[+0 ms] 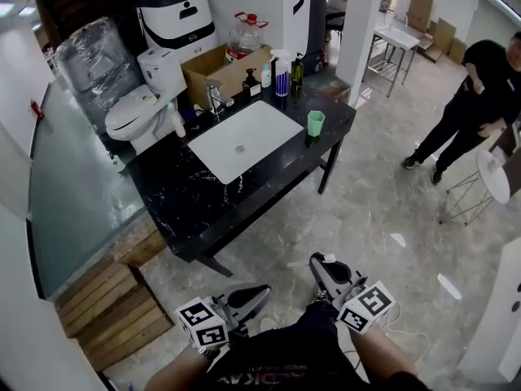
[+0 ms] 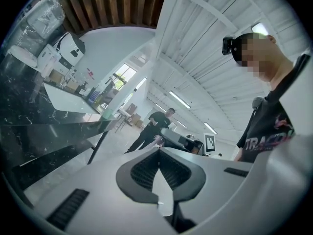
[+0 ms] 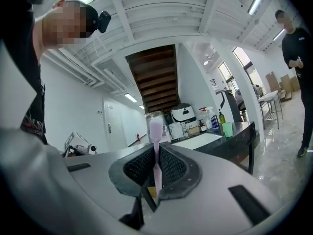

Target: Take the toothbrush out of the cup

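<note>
While far from cup [image 1: 316, 123], toothbrush [image 3: 156, 129] tight in right tool [image 3: 156, 150]; left tool [image 2: 159, 152] closed.

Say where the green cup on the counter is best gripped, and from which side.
Grip the cup around its mid-wall, probably from the floor side: it stands upright and alone near the counter edge, right of the sink, with bottles farther back. The right hand-held gripper holds the toothbrush, so use the left hand-held gripper.

The toothbrush [image 3: 156, 131] is pale pink, the cup [image 1: 316, 123] light green. The worktop [image 1: 179, 194] is black with thin white veins; its sink [image 1: 244, 141] is white.
</note>
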